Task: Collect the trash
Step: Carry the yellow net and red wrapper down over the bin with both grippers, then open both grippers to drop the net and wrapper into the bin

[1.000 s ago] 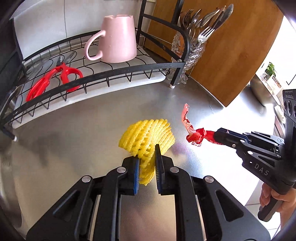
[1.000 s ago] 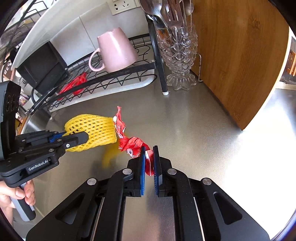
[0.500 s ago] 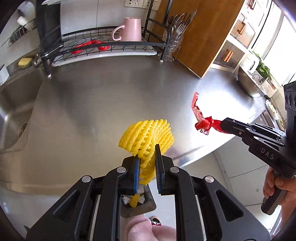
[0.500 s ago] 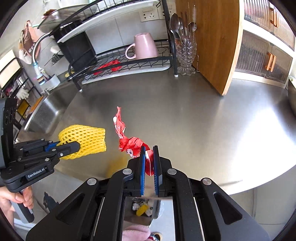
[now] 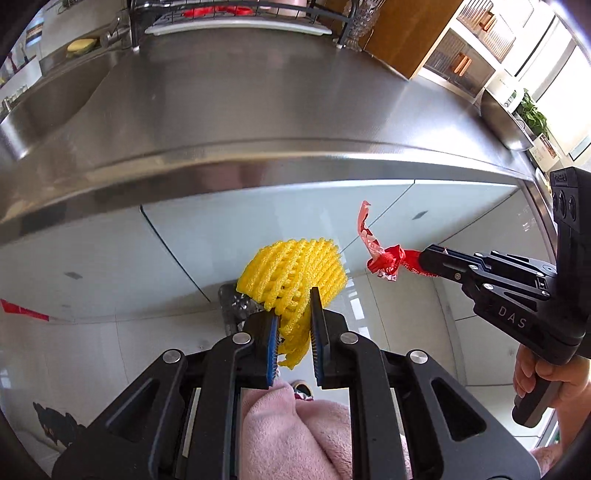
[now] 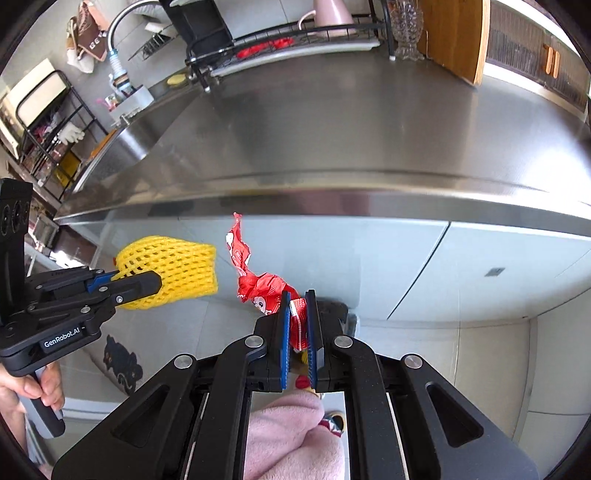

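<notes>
My left gripper [image 5: 293, 301] is shut on a yellow foam fruit net [image 5: 291, 271], held in the air in front of the counter's cabinet doors. The net also shows in the right wrist view [image 6: 173, 271], with the left gripper [image 6: 155, 282] on it. My right gripper [image 6: 296, 304] is shut on a crumpled red snack wrapper [image 6: 264, 286]; in the left wrist view this gripper [image 5: 424, 258] holds the wrapper [image 5: 382, 258] to the right of the net. A dark bin [image 5: 234, 302] shows partly behind the net, low by the cabinets, and behind the right gripper [image 6: 334, 312].
The steel counter [image 5: 258, 110] has its front edge above both grippers. A dish rack [image 6: 295, 40] with a pink cup [image 6: 330, 13], a glass cutlery holder [image 6: 404, 26] and a wooden board [image 6: 456, 37] stand at the back. The sink [image 6: 125, 144] lies left. Pink-clad legs [image 5: 291, 432] are below.
Both grippers have pulled back off the counter and dropped below its front edge, carrying the net and the wrapper. The view now faces the cabinet doors and floor.
</notes>
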Demonstrator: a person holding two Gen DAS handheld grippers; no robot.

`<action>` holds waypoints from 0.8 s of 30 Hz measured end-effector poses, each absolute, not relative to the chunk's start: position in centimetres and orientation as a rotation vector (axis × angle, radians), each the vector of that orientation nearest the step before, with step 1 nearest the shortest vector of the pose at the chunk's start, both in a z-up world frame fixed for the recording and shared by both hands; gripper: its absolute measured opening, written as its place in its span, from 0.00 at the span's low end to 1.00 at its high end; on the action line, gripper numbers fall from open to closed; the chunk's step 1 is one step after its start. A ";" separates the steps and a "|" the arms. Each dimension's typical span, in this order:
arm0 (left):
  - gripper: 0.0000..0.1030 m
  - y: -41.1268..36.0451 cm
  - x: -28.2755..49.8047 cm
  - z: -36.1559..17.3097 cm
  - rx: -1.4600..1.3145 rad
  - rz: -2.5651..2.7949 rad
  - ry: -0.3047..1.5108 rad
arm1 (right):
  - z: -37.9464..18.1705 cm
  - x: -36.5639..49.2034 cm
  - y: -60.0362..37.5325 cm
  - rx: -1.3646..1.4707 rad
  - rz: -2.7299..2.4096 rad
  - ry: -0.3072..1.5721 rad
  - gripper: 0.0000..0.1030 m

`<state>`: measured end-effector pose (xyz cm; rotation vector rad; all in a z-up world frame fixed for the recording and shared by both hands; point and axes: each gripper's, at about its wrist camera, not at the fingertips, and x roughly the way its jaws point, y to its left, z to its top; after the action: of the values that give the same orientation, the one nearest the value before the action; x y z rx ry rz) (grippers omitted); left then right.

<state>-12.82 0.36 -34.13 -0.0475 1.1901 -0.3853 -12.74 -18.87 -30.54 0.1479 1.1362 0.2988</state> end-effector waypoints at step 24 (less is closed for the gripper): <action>0.14 1.0 -9.6 -58.1 -0.088 -0.376 1.492 | -51.2 -9.1 -14.5 0.197 0.110 1.415 0.09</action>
<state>-9.65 1.03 -58.14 -0.0883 1.4923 -0.3764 -9.12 -14.47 -51.16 0.1970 1.4152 0.1101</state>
